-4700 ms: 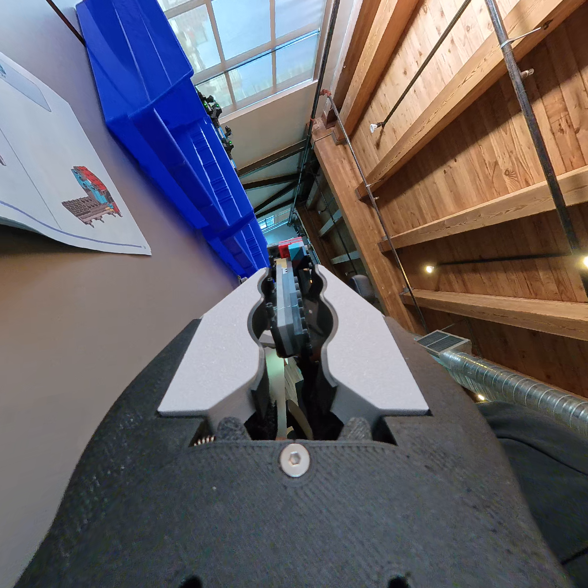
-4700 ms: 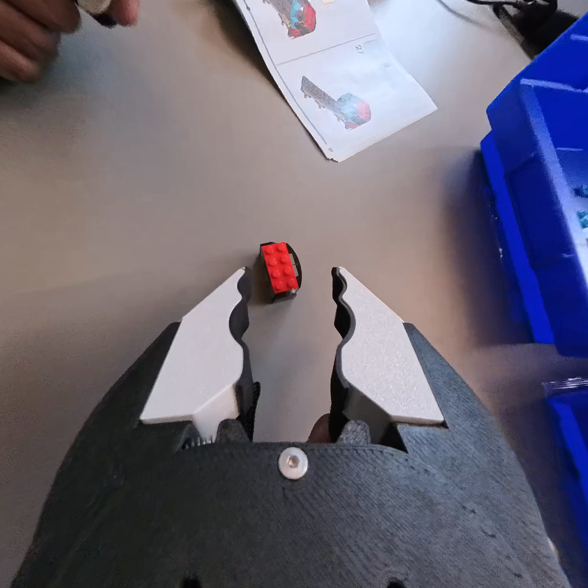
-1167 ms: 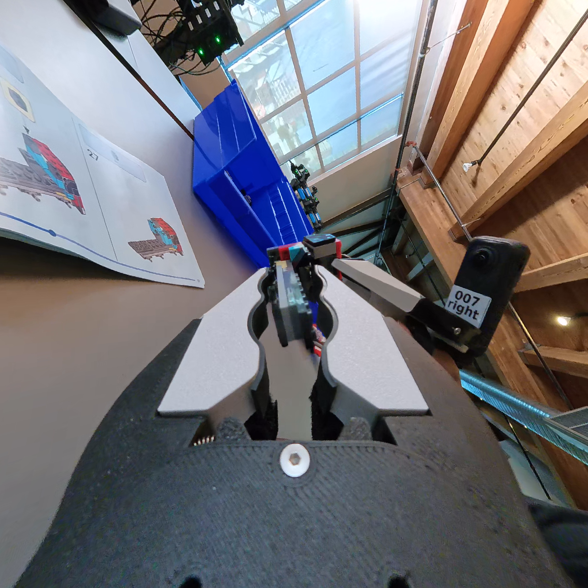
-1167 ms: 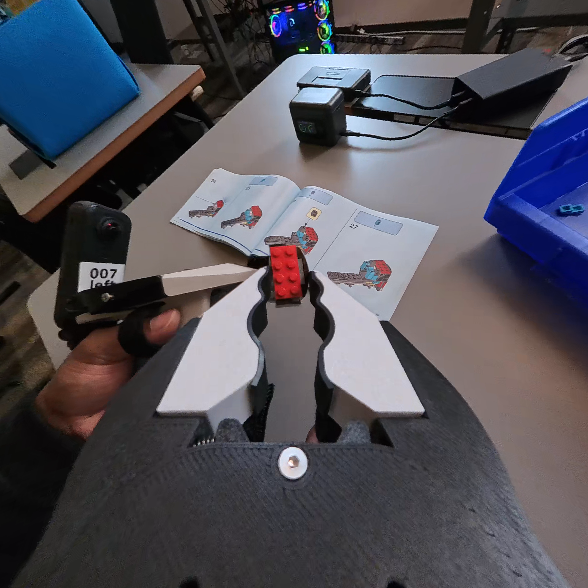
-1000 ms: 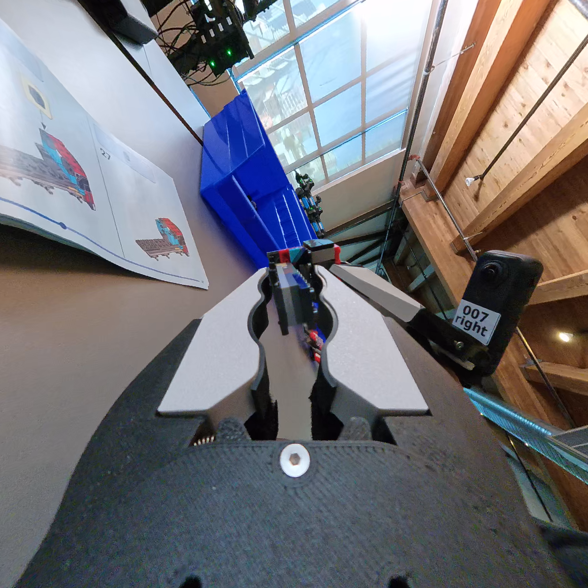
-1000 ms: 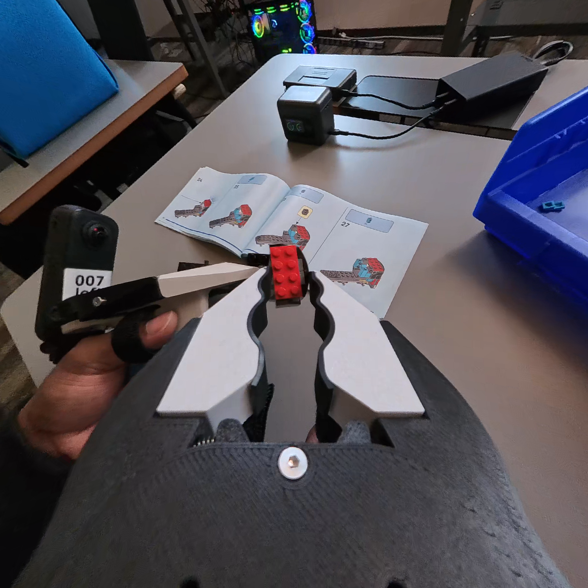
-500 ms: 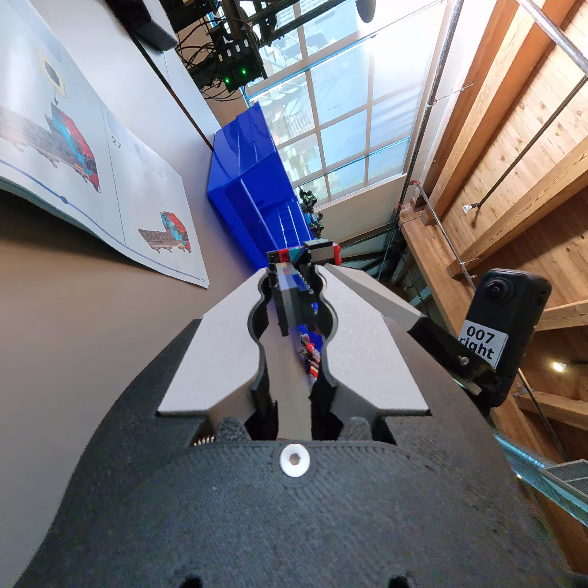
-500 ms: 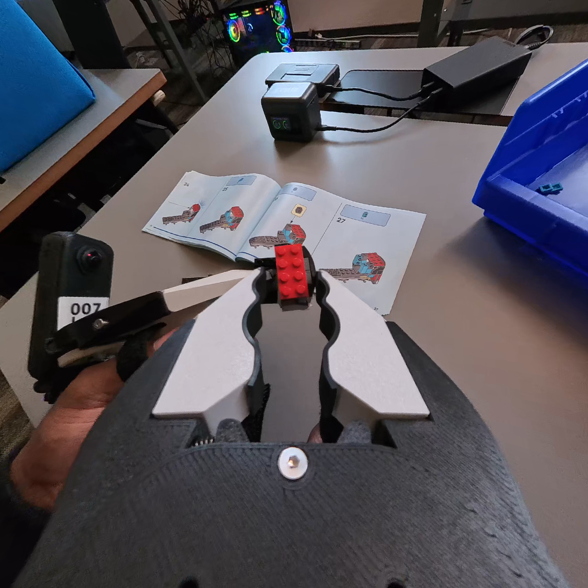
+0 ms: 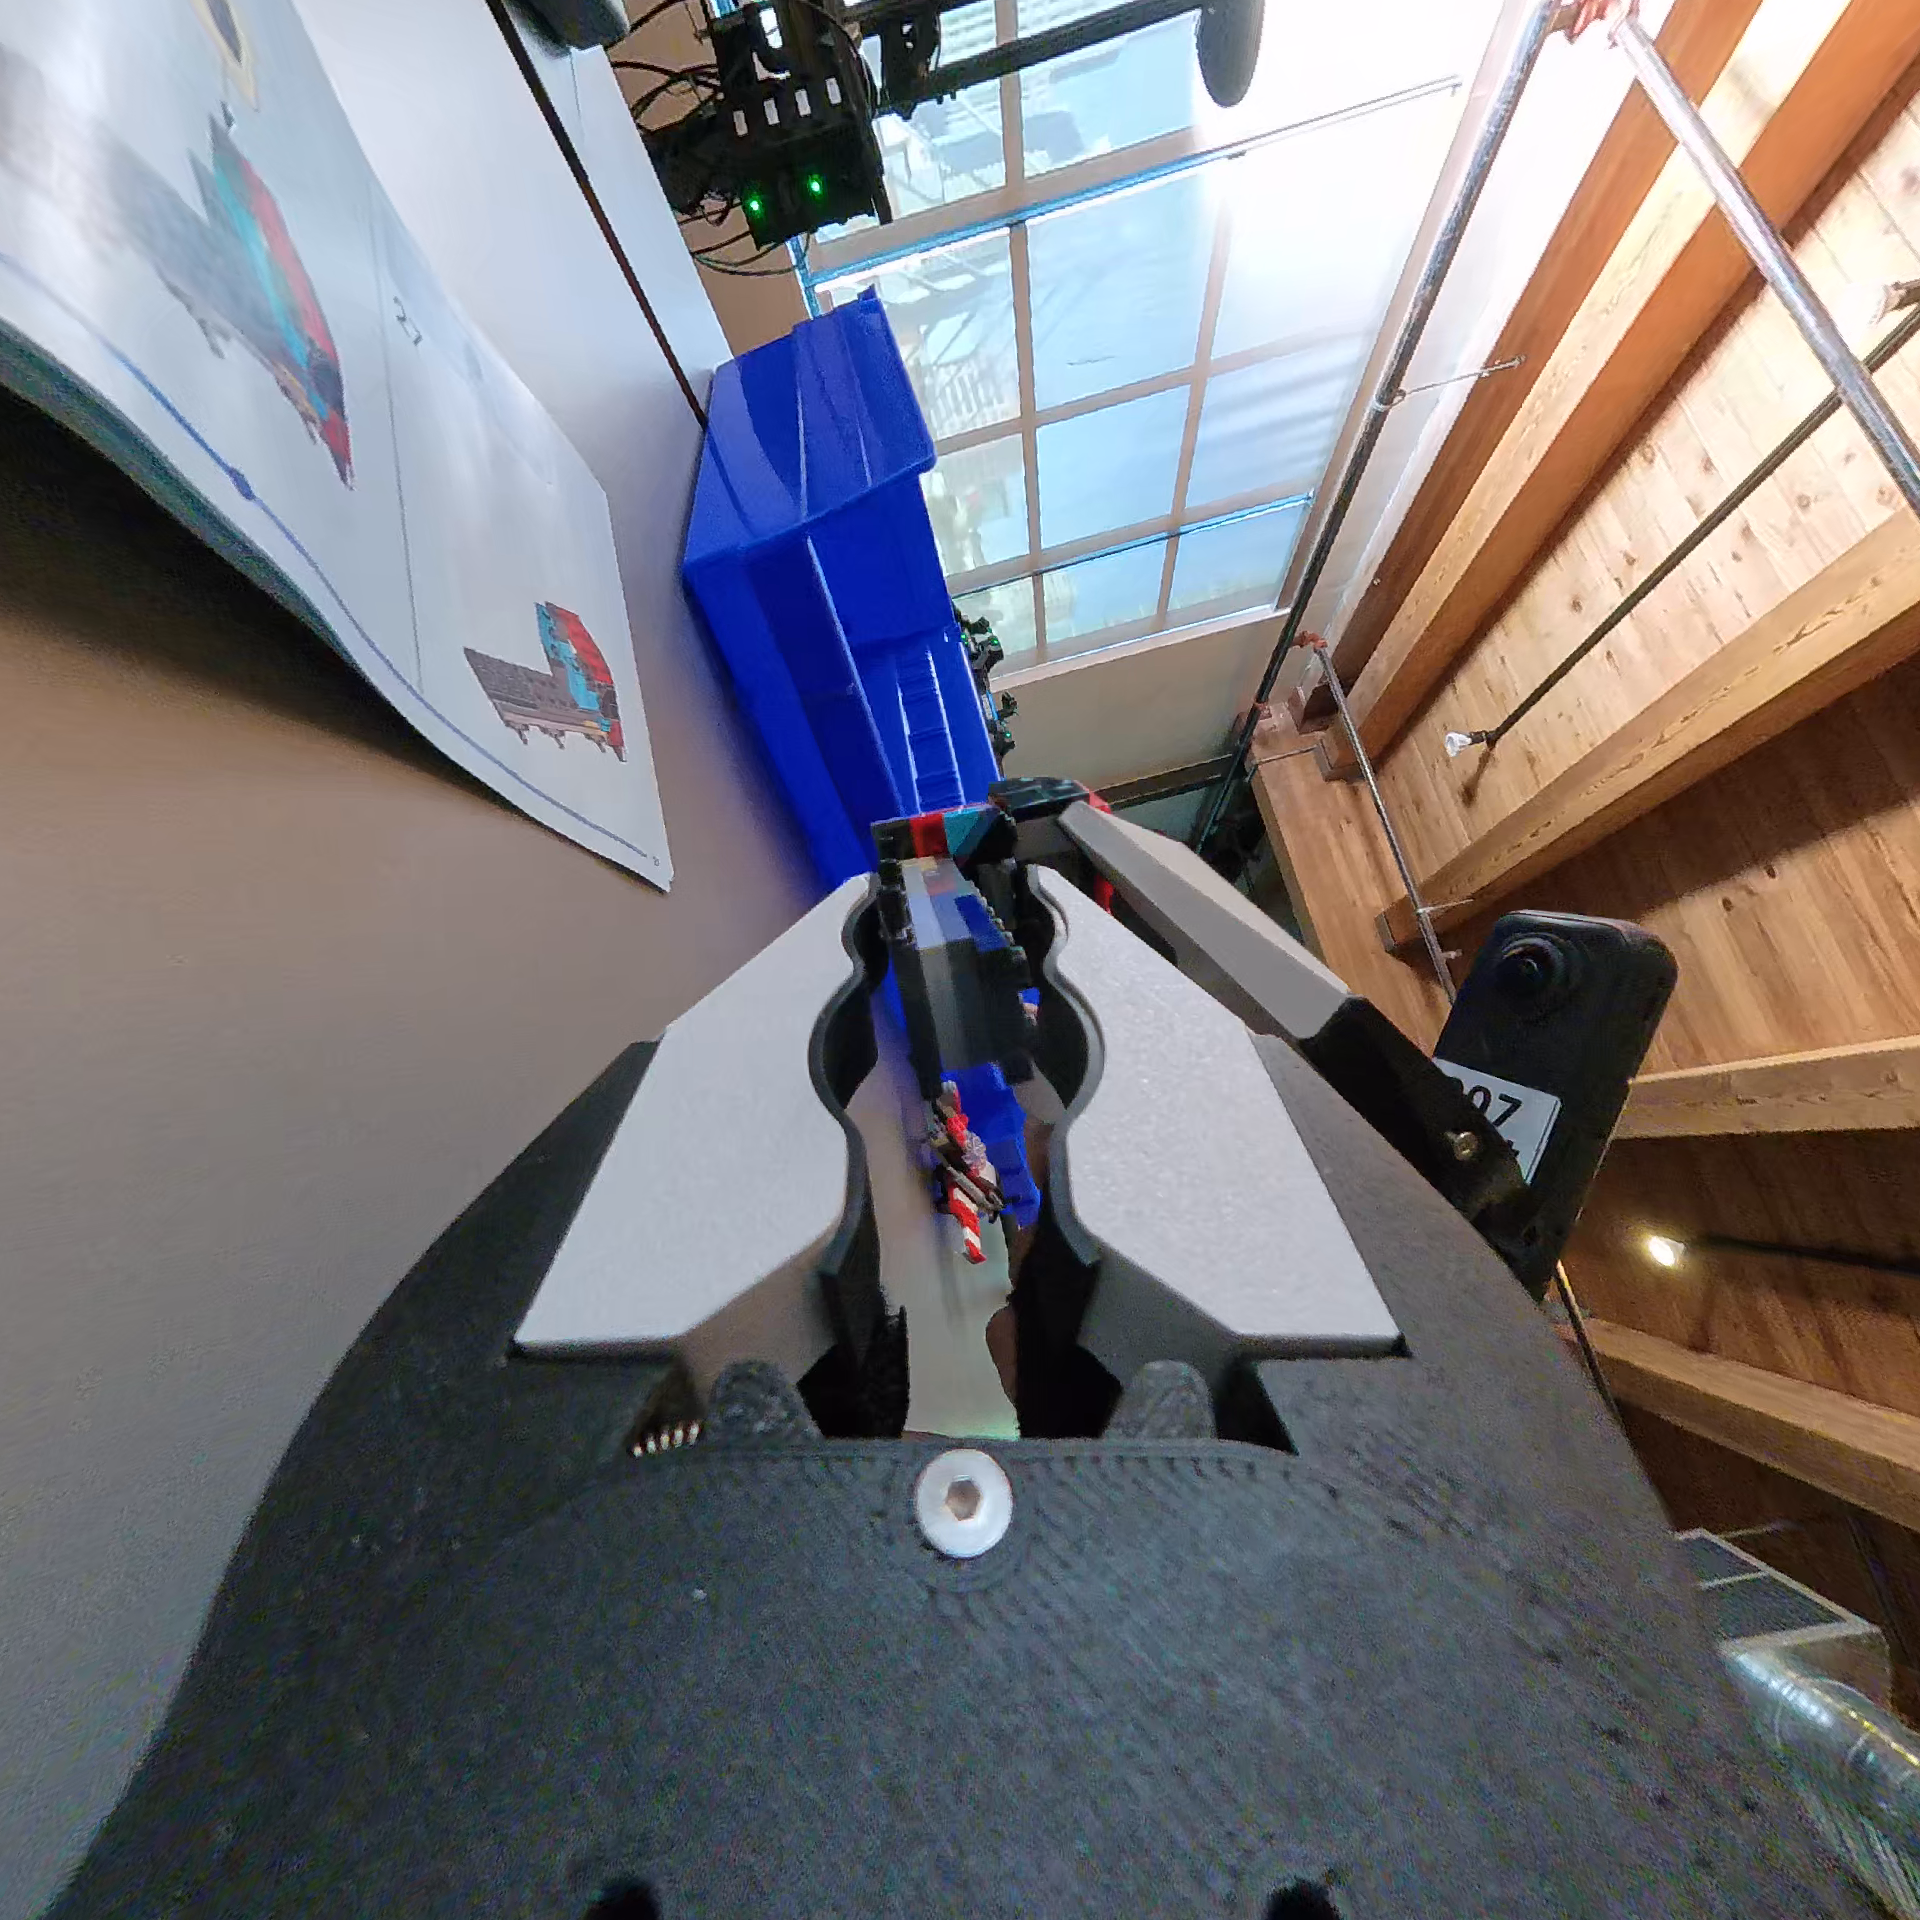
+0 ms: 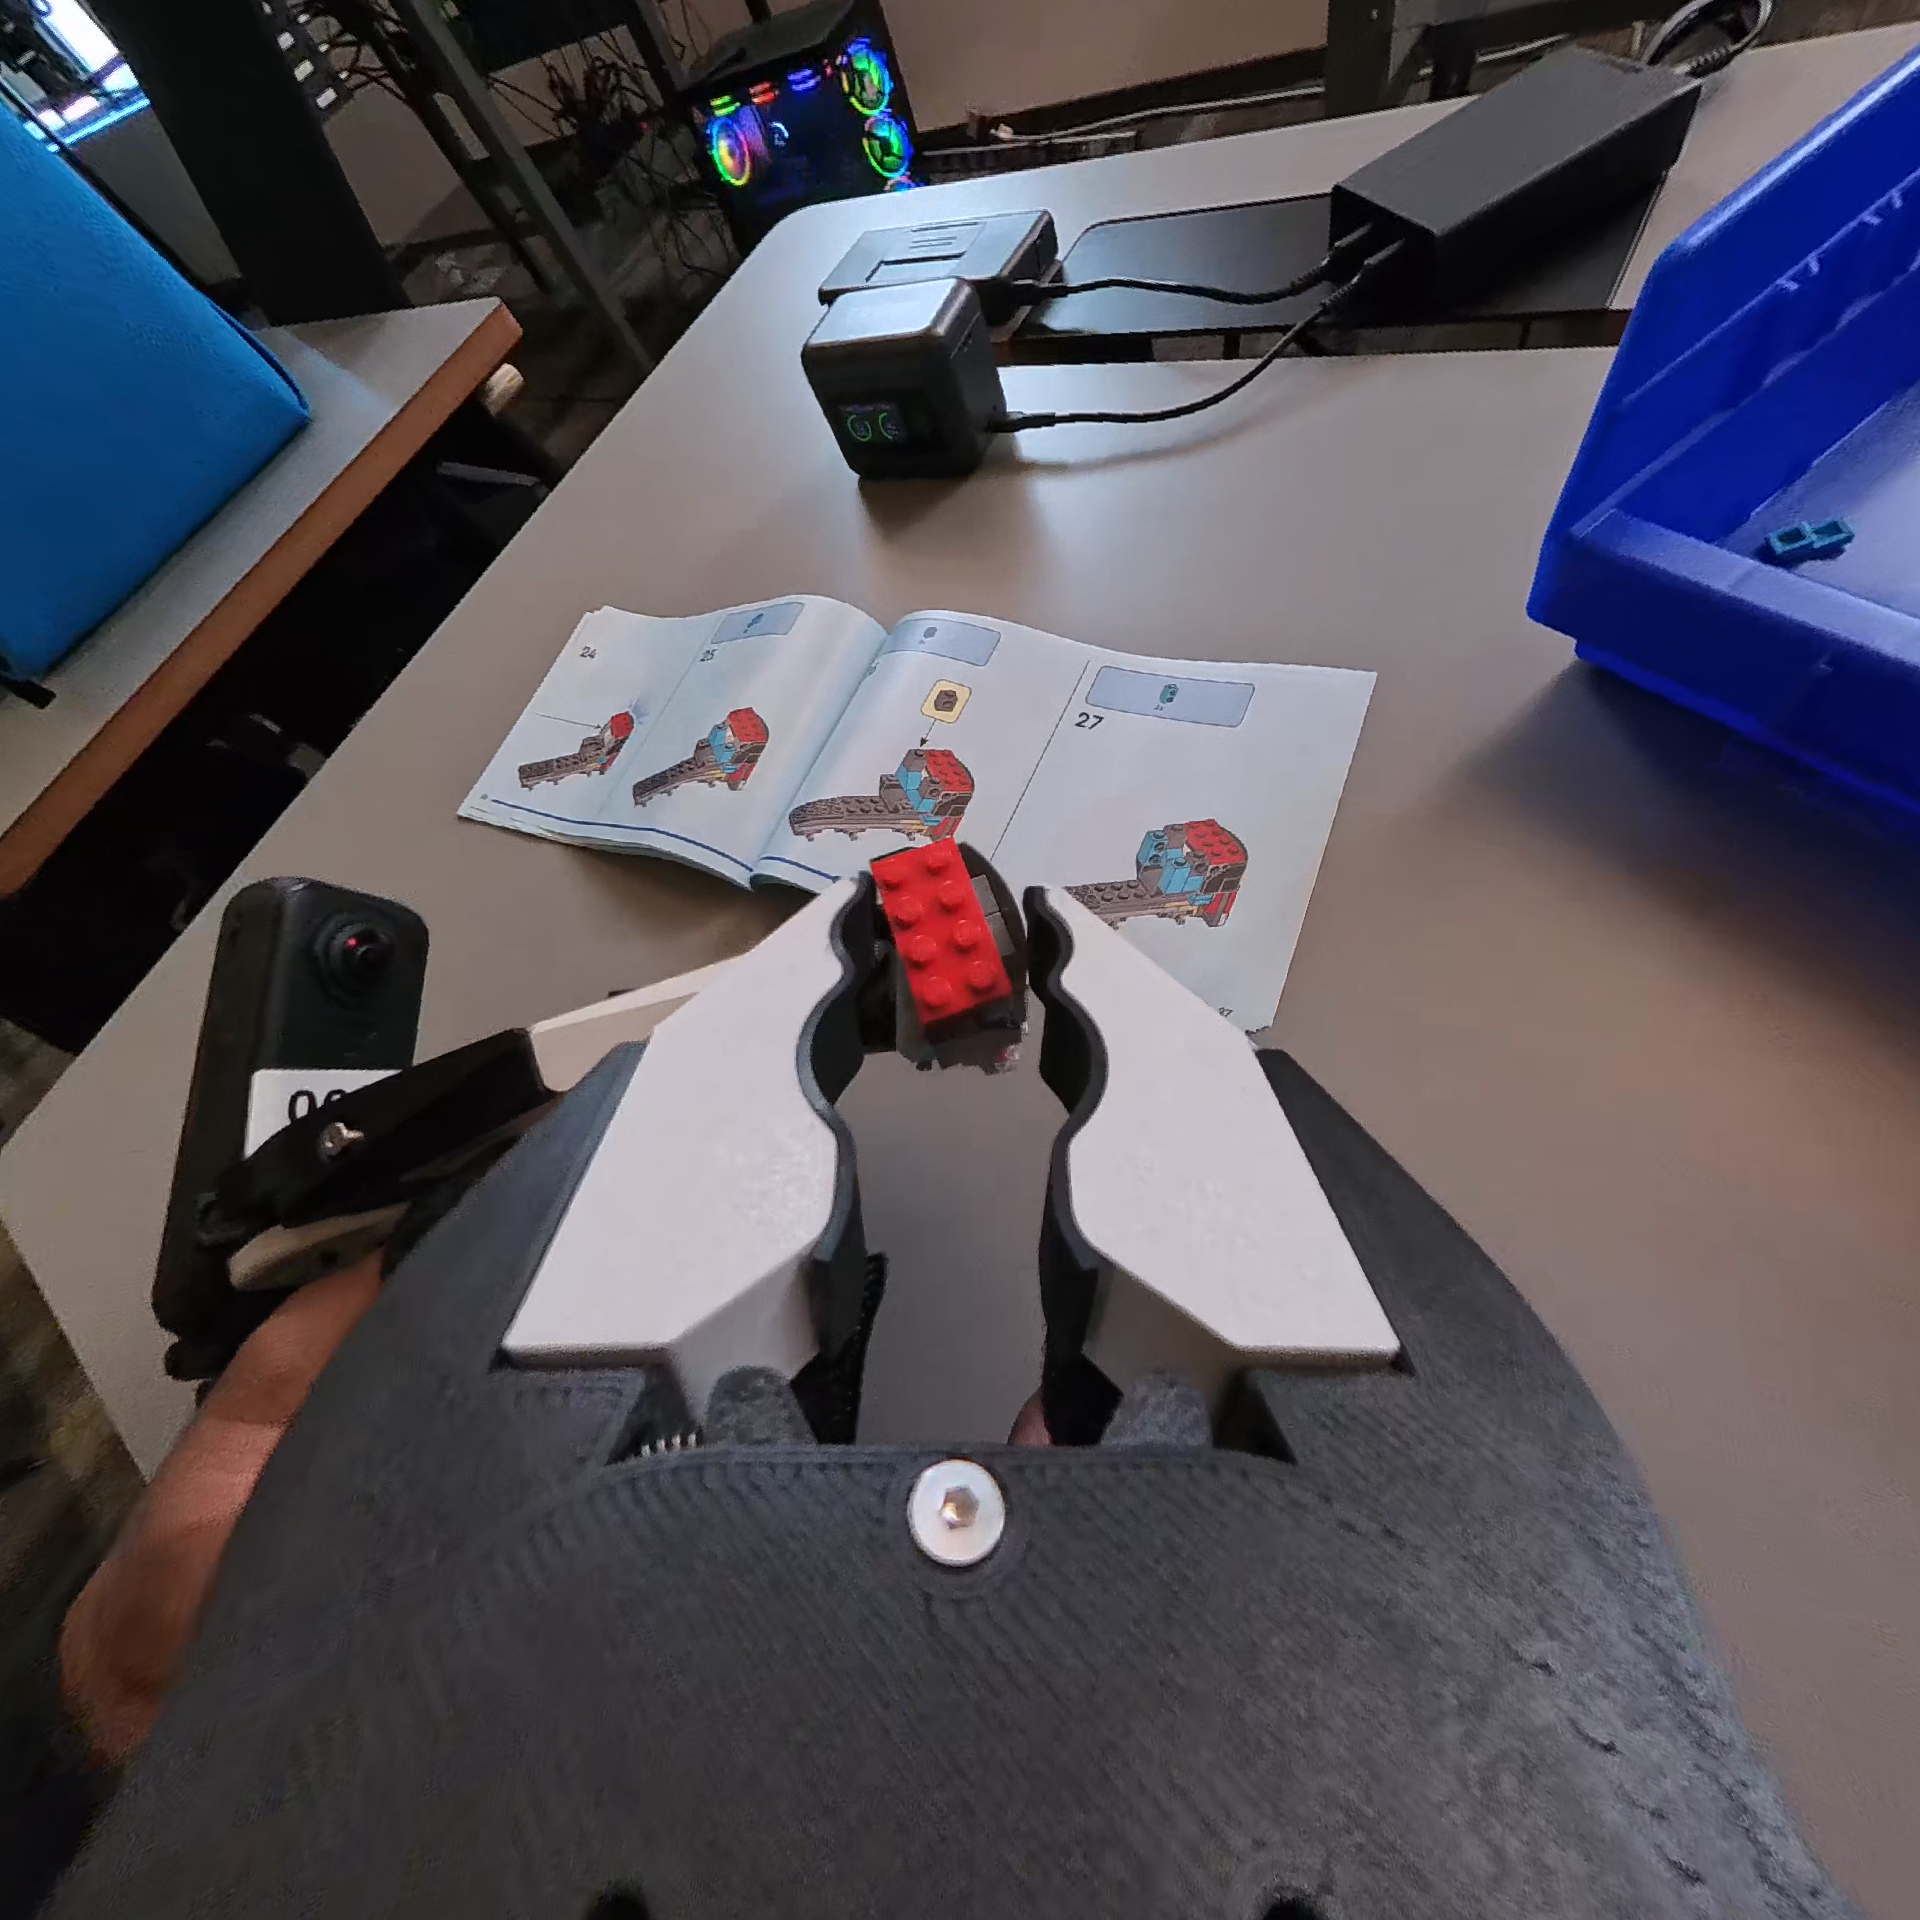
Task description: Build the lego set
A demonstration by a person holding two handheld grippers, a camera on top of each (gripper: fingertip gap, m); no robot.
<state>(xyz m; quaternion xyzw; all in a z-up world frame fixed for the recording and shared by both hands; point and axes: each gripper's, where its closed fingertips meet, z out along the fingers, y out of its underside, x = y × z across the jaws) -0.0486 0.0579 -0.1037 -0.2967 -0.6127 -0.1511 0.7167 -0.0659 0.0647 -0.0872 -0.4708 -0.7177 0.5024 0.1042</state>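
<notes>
On the left, the left gripper (image 9: 956, 914) is closed on a flat dark grey lego build (image 9: 961, 987), held on edge above the grey tabletop (image 10: 1455, 1039). The open instruction booklet (image 10: 935, 727) lies on the tabletop behind it. In the middle, the right gripper (image 10: 940, 935) is narrowly open around a red brick assembly (image 10: 945, 940); whether its fingers press on it, I cannot tell. This assembly sits against the far end of the build. On the right stands a blue bin (image 10: 1714, 582).
</notes>
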